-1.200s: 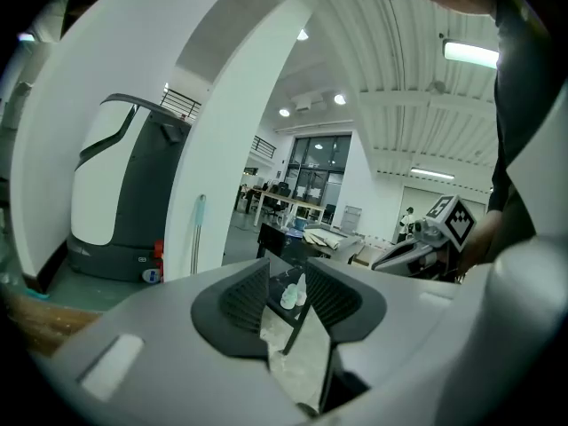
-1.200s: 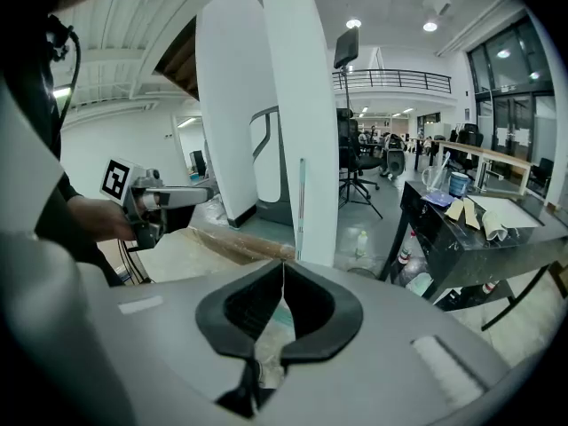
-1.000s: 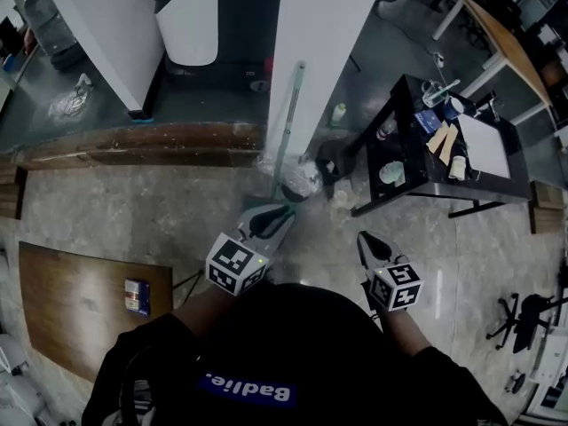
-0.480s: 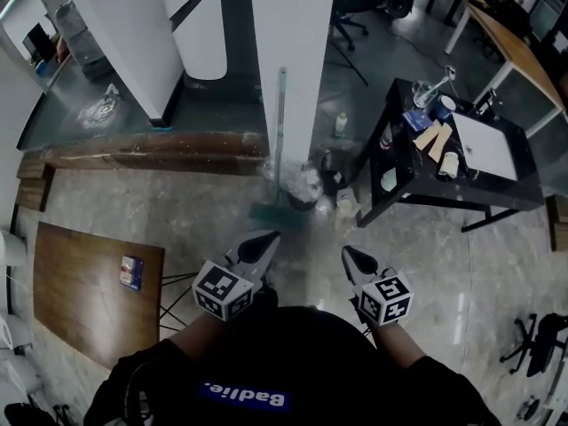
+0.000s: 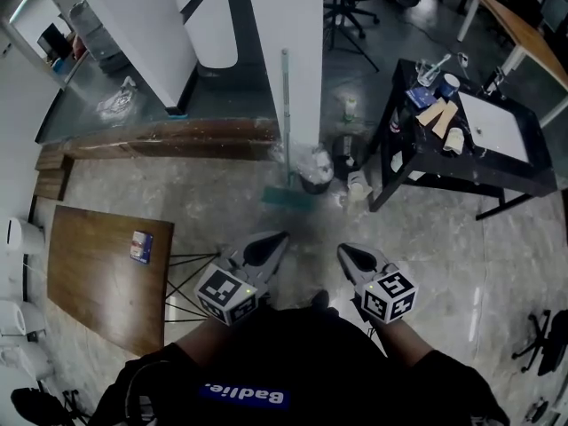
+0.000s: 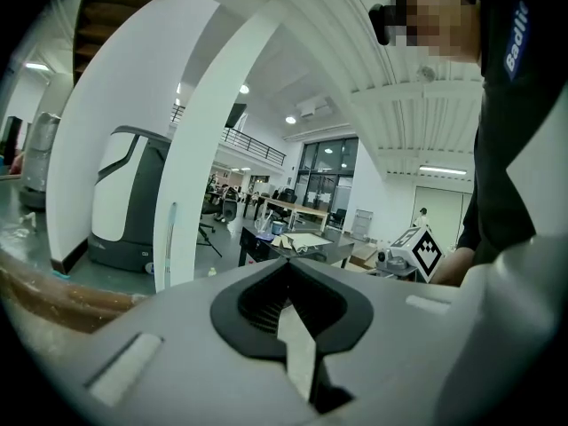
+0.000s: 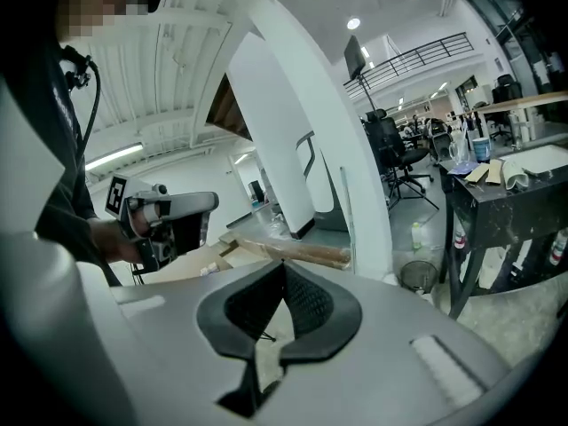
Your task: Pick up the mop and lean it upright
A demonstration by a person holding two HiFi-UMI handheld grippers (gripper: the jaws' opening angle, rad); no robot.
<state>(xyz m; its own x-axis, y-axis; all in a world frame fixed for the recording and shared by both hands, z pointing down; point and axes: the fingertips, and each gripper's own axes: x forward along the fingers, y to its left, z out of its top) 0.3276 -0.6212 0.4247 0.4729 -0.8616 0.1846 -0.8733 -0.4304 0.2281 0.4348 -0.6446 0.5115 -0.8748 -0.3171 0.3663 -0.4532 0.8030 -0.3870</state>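
The long mop with a pale green pole and a flat teal head stands upright on the grey marbled floor, its pole leaning against the front of the tall white square column and its head resting flat at the column's foot; no tool touches it; just beside the head, to its right, sits a small round waste bin with a crumpled clear plastic liner. The left tool and the right tool are held low in front of the person's dark-sleeved body, side by side and apart from each other, both pointing toward the column and well short of the mop; each carries a white cube with black square markers. In the left gripper view the left tool has its black pads pressed together with nothing between them, and the mop pole shows as a thin pale line on the column's face; in the right gripper view the right tool is likewise closed tight and empty, with the pole upright against the column beyond it. To the right of the column stands a black metal-framed table carrying a cup, papers and small items; to the left is a brown wooden table with a small blue box lying on it; a long brown wooden step runs along the floor behind.
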